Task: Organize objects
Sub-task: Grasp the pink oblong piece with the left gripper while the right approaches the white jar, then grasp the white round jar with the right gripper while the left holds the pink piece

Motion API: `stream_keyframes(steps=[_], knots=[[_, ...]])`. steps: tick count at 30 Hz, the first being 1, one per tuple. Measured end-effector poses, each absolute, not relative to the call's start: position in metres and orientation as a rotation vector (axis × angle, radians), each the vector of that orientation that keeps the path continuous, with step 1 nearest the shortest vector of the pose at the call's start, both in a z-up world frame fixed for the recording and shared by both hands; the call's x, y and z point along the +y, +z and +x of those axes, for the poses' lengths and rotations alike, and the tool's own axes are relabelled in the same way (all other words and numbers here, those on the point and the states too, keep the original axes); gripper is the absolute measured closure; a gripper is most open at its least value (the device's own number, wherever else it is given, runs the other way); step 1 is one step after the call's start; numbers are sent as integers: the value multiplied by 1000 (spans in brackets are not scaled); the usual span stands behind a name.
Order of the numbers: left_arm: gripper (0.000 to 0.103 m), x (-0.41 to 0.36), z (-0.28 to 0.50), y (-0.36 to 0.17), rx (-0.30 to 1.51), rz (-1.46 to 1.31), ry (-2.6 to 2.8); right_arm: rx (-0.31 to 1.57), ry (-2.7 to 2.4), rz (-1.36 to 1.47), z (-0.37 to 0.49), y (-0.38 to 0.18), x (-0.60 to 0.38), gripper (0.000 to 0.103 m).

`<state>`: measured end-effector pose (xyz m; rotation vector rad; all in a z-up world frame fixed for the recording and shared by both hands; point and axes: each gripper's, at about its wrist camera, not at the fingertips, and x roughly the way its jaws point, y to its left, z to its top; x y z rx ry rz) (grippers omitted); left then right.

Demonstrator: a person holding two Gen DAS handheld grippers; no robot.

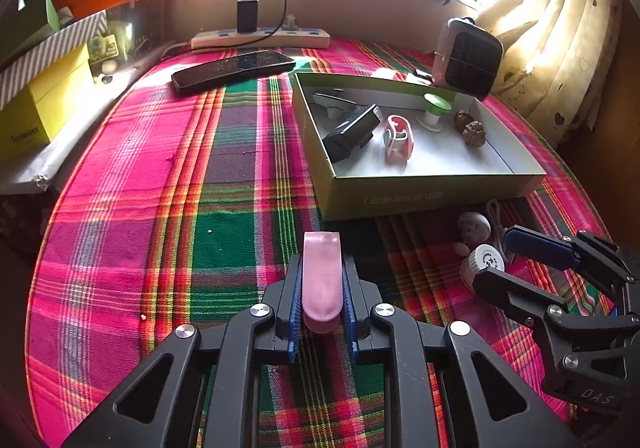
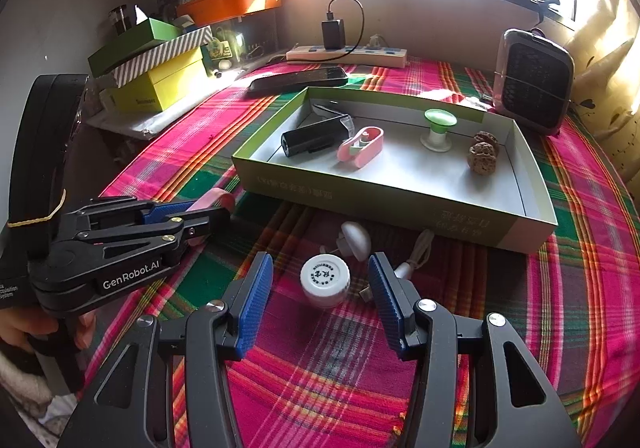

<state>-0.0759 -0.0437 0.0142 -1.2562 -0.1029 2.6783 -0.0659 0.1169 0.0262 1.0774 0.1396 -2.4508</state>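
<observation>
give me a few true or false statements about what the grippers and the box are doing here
1. The left gripper is shut on the pink flat piece. True.
2. The right gripper is clamped on the small white jar. False: its jaws stand open on either side of the jar, not pressing on it.
3. The green-topped spool stands inside the shallow box. True.
4. The black phone lies inside the box. False: it lies on the plaid cloth behind the box.
</observation>
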Motion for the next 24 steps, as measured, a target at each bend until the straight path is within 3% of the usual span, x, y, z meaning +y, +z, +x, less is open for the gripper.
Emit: stream_keyframes(steps=[8,16,24], knots=[[87,-46,-76,14,-104,-1255,2677,142,-2423,1125,-72,20,112,63],[87,-45,-77,14,-115,-1254,2672,176,-2408,1164,-74,15,106,65],[87,-46,-77,14,-116,-1253,2673,192,-2417,1167,-75,15,105,74]])
